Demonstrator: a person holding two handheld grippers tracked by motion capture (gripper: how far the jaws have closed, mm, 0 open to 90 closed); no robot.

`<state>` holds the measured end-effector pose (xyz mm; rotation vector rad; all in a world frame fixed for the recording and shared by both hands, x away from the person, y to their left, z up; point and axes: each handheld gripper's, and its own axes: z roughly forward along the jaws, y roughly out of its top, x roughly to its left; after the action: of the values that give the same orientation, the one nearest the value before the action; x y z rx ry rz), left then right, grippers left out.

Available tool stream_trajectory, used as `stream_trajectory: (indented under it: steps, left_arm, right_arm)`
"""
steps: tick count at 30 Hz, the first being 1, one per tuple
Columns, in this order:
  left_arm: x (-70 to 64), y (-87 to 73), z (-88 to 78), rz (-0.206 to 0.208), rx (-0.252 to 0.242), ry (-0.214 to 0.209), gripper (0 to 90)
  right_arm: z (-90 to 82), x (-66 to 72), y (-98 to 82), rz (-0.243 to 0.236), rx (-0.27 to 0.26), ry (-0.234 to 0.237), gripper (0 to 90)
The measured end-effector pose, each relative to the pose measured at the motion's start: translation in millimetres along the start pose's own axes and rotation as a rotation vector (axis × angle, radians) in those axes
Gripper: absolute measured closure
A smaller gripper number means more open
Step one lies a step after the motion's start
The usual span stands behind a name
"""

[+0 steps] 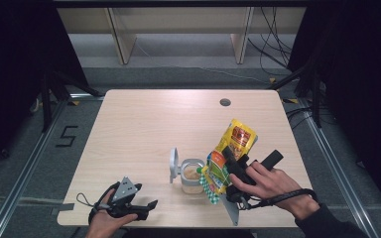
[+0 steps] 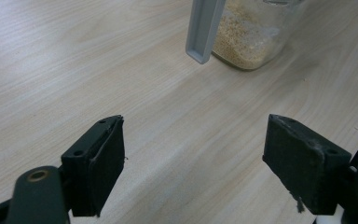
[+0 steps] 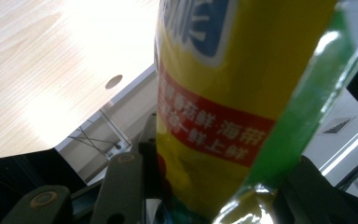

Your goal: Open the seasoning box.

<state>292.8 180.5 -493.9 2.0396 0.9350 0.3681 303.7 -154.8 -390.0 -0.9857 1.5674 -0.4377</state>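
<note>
A yellow snack bag (image 1: 237,138) hangs tilted, its lower end just over a small glass jar (image 1: 192,177) part-filled with pale granules. The jar's grey lid (image 1: 173,166) stands swung open to its left. My right gripper (image 1: 226,171) is shut on the bag, and in the right gripper view the yellow bag (image 3: 205,93) with its red band sits between the jaws of that gripper (image 3: 205,196). My left gripper (image 1: 148,208) rests open near the table's front left edge. In the left gripper view this gripper (image 2: 193,158) stands wide apart, with the jar (image 2: 251,42) and lid (image 2: 205,28) beyond.
The wooden table (image 1: 144,124) has a round cable hole (image 1: 224,102) near its far edge. Dark stands and cables flank the table on both sides, and wooden shelf legs (image 1: 121,44) stand behind it.
</note>
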Motion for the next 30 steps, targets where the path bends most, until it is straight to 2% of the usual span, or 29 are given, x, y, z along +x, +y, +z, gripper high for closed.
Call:
stream_trajectory:
  steps: [1,2,3,4,5,7,8,15,17,19,20,22,26,30]
  left_arm:
    - [0.7,0.1,-0.4,0.009,0.007,0.004,19.9]
    - [0.5,-0.1,0.2,0.001,0.004,0.007,19.9]
    - [0.3,0.0,-0.1,-0.003,0.005,-0.005,19.9]
    - [0.8,-0.1,-0.2,0.007,0.009,0.005,19.9]
    - [0.4,-0.1,0.3,0.002,0.003,0.007,19.9]
    - [0.4,0.0,0.2,0.004,0.004,0.007,19.9]
    - [0.5,-0.1,0.3,0.004,0.004,0.007,19.9]
    - [0.9,-0.2,0.0,0.006,0.009,0.004,19.9]
    - [-2.0,-0.3,1.6,-0.024,-0.019,-0.006,19.9]
    - [-0.6,-0.2,0.6,-0.007,-0.004,-0.007,19.9]
    - [1.6,0.3,-0.4,0.025,0.010,0.001,19.9]
    - [0.7,-0.1,0.1,0.007,0.005,0.006,19.9]
    - [-0.3,-0.2,0.4,-0.003,0.000,0.000,19.9]
    - [0.6,-0.2,0.4,0.005,0.004,0.007,19.9]
  right_arm:
    - [-0.7,0.6,0.8,0.007,0.000,-0.004,61.0]
    - [-1.1,0.8,1.4,0.009,-0.001,-0.001,61.1]
    - [-1.5,0.2,2.3,-0.001,-0.005,-0.001,61.0]
    - [-1.4,-1.0,2.9,-0.014,-0.017,-0.004,61.0]
    - [-2.5,0.3,3.4,0.005,-0.012,-0.002,61.1]
    - [-3.1,-0.9,4.2,-0.005,-0.017,-0.007,61.1]
    - [-3.9,0.2,4.4,0.009,-0.013,-0.006,61.0]
    - [-6.1,-1.1,5.5,0.006,-0.020,-0.009,61.1]
    - [-6.0,-0.8,5.4,0.010,-0.021,-0.009,61.1]
    - [-5.4,-0.8,4.9,0.009,-0.019,-0.007,61.1]
    - [-5.0,-0.8,4.6,0.011,-0.019,-0.008,61.1]
    - [-4.0,0.1,3.6,0.020,-0.014,-0.005,61.1]
    - [-2.8,0.9,2.2,0.015,-0.011,-0.001,61.1]
    - [-2.9,0.3,2.8,0.017,-0.017,-0.001,61.1]
